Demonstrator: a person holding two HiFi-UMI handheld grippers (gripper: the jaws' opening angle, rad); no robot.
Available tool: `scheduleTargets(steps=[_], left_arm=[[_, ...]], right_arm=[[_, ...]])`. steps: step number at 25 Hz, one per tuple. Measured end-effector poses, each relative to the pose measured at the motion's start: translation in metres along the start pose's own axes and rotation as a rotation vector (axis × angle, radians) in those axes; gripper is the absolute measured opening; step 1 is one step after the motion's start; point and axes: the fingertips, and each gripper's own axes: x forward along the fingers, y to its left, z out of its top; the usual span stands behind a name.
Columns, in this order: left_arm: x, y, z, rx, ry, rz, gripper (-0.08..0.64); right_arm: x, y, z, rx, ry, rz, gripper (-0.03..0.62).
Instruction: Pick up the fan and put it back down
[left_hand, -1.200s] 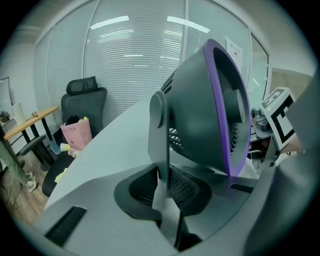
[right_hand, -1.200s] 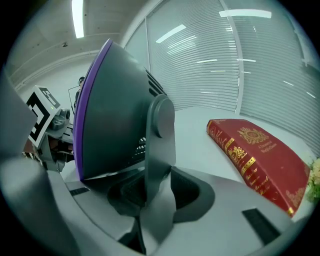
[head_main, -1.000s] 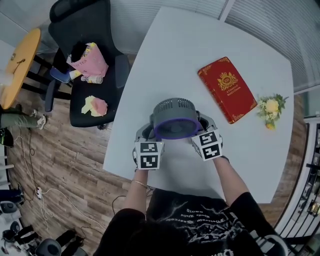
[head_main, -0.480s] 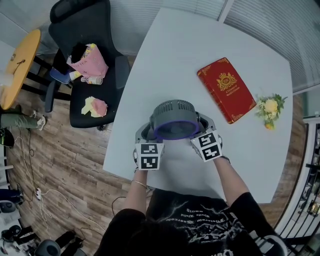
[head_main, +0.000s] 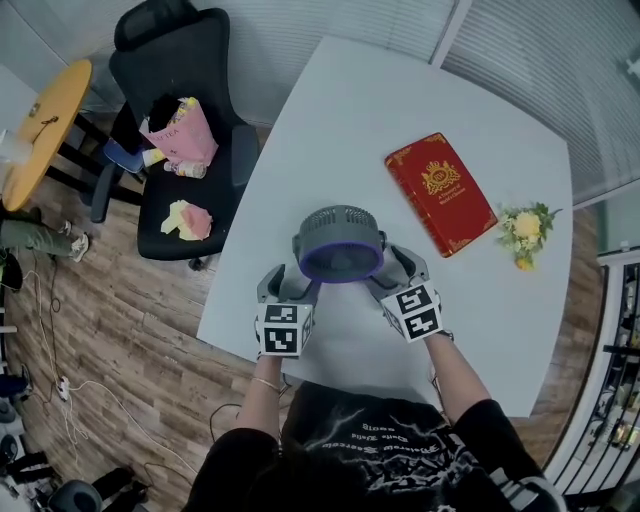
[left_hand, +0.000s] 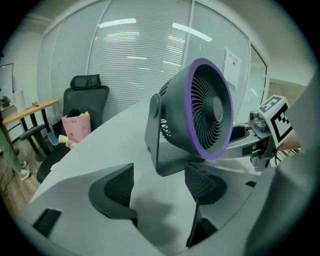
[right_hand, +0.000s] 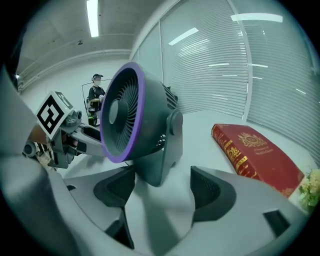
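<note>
Left gripper (left_hand: 157, 182): jaws are opening and already wide, with only bare worktop between the pads. They grip nothing. The fan's stand sits just past the tips, nearest the right-hand pad.

Right gripper (right_hand: 165, 187): same picture. The jaws are opening and spread wide, the pads press on nothing, and the stand is just ahead of the tips toward the left-hand pad.

Head view: left gripper (head_main: 288, 288) and right gripper (head_main: 398, 272) flank the fan (head_main: 340, 245), one on each side of its base. Both angle down and in toward it.

The fan (left_hand: 200, 115) stands upright on its own stand on the white worktop (head_main: 350, 110). It is a little in from the near edge, roughly centred between the left and right edges. The body is dark grey with a purple ring round the front grille. The grille faces the person and tilts upward (right_hand: 135, 115).

Red book (head_main: 440, 192) with gold trim lies flat beyond the fan toward the right edge, apart from it (right_hand: 260, 155). A small yellow flower sprig (head_main: 525, 228) lies just beside the book's near right corner, close to the right edge.

Off the left edge, on the wooden floor, is a black office chair (head_main: 185, 150) with a pink bag (head_main: 180, 135) on its seat. A round yellow table (head_main: 45, 130) stands further left.
</note>
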Motion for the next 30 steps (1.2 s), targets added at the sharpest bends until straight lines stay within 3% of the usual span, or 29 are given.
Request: scheduleTargets(steps=[6, 26, 30], left_arm=[[-0.028, -0.030, -0.012, -0.056, -0.019, -0.007, 0.324], [-0.163, -0.150, -0.025, 0.031, -0.259, 0.035, 0.327], [-0.192, -0.172, -0.028, 0.009, -0.343, 0.027, 0.327]], right_arm=[[-0.037, 0.009, 0.003, -0.043, -0.052, -0.005, 0.354], [-0.187, 0.046, -0.014, -0.083, -0.256, 0.005, 0.354], [-0.220, 0.055, -0.021, -0.084, -0.296, 0.004, 0.354]])
